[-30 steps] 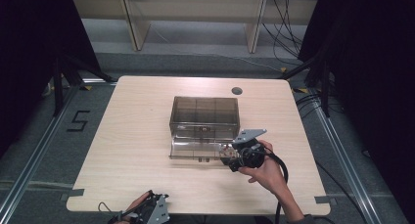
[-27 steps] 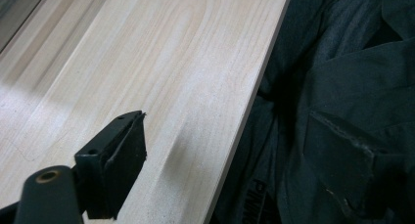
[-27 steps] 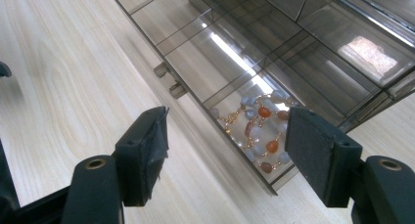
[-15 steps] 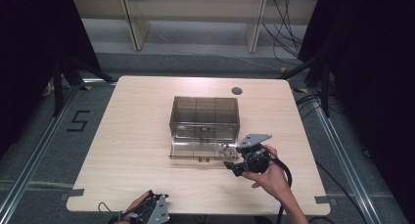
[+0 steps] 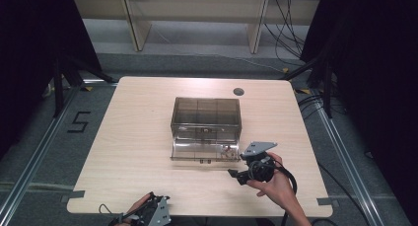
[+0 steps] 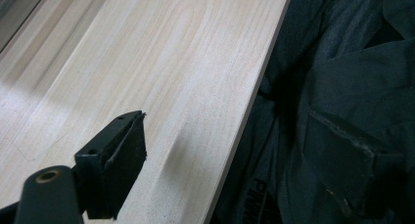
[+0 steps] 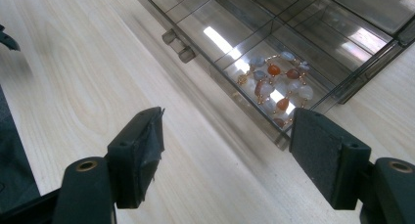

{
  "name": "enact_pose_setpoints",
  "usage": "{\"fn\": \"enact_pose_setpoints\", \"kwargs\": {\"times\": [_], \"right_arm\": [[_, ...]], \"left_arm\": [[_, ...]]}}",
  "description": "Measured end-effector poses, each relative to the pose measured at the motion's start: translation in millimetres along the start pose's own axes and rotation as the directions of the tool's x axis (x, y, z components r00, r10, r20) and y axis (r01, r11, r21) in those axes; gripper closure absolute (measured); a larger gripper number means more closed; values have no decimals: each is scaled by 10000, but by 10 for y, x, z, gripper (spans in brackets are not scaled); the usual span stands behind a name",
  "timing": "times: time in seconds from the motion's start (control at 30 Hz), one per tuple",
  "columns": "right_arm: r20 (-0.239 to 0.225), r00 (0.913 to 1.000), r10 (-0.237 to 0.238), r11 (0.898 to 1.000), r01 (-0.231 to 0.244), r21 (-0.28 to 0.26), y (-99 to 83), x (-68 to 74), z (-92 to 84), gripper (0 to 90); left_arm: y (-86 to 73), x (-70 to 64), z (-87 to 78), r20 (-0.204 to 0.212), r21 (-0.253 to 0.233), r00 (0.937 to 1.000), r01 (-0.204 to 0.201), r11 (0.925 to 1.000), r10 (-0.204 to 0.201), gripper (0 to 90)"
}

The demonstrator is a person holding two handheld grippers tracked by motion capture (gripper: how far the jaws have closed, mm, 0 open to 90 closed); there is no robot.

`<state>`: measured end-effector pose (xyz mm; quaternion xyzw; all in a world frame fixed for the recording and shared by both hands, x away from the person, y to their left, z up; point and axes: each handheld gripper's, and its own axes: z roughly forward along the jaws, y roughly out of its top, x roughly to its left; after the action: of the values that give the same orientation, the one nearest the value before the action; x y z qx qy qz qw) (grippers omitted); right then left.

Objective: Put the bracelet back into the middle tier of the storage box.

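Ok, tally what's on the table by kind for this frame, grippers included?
Clear drawer box: 1
Pulled-out drawer: 1
Bead bracelet, lying in the drawer's end compartment: 1
Grippers: 2, the left gripper at the table's near edge, the right gripper open and empty just outside the drawer
Total: 5

Overhead light fell evenly on the pale table (image 5: pixel 138 152), while the surroundings stayed dark. Glare streaked the clear drawer (image 7: pixel 254 53). The near black jaws looked soft, and the high view was grainy.

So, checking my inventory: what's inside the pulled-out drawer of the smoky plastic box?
A beaded bracelet lies in one compartment of the drawer; the others look empty. The drawer's back stays covered by the box.
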<state>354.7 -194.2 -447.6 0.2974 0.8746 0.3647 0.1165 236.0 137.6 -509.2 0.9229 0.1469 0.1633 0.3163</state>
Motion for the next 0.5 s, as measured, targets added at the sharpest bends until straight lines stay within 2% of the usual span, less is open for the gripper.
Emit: {"fn": "enact_pose_setpoints", "kwargs": {"times": [0.03, 0.07, 0.1, 0.13, 0.17, 0.2, 0.23, 0.27, 0.33, 0.37, 0.43, 0.47, 0.5], "right_arm": [[104, 9984, 548, 9979, -551, 332, -21, 40, -27, 294], [43, 9986, 533, 9984, -534, 159, -35, 47, -15, 294], [62, 9992, 390, 9988, -392, 303, -45, 41, -17, 294], [63, 9982, 602, 9974, -604, 398, -52, 55, -21, 293], [121, 9989, 444, 9989, -446, 170, -70, 48, 3, 291], [139, 9977, 657, 9974, -661, 300, -74, 62, -9, 290], [85, 9990, 438, 9985, -441, 323, -80, 50, -17, 288], [48, 9981, 607, 9974, -608, 388, -87, 59, -21, 287], [146, 9979, 627, 9977, -630, 239, -107, 64, -10, 285], [125, 9982, 584, 9976, -589, 363, -118, 58, -22, 283], [150, 9984, 538, 9985, -540, 128, -143, 64, -5, 283], [-10, 9984, 560, 9983, -559, 143, -148, 62, -10, 283], [35, 9987, 511, 9986, -512, 114, -158, 61, -11, 283]], "left_arm": [[0, 1, -3, -26, 31, 10000, -56, 10000, 56, 159], [0, 1, -3, -26, 31, 10000, -56, 10000, 56, 159], [-1, 0, 0, -19, 10, 10000, 1, 10000, -1, 159], [-1, 0, 0, -19, 10, 10000, 1, 10000, -1, 159], [1, 1, -1, -14, 16, 10000, 8, 10000, -7, 159], [-1, 6, 1, -24, 68, 9999, -128, 9999, 128, 159], [-1, 6, -2, -31, 158, 9998, -174, 9997, 174, 159], [-2, 6, -1, -33, 151, 9999, -168, 9997, 169, 159], [2, 9, -5, -49, 101, 9999, -108, 9999, 108, 159], [1, 6, -5, -42, 79, 10000, -78, 9999, 78, 159], [-4, 0, 5, 0, -9, 10000, -17, 10000, 17, 159], [0, 12, -6, -64, 147, 9999, -151, 9998, 152, 158], [1, 3, -2, -25, 38, 10000, -26, 10000, 26, 159]]}}
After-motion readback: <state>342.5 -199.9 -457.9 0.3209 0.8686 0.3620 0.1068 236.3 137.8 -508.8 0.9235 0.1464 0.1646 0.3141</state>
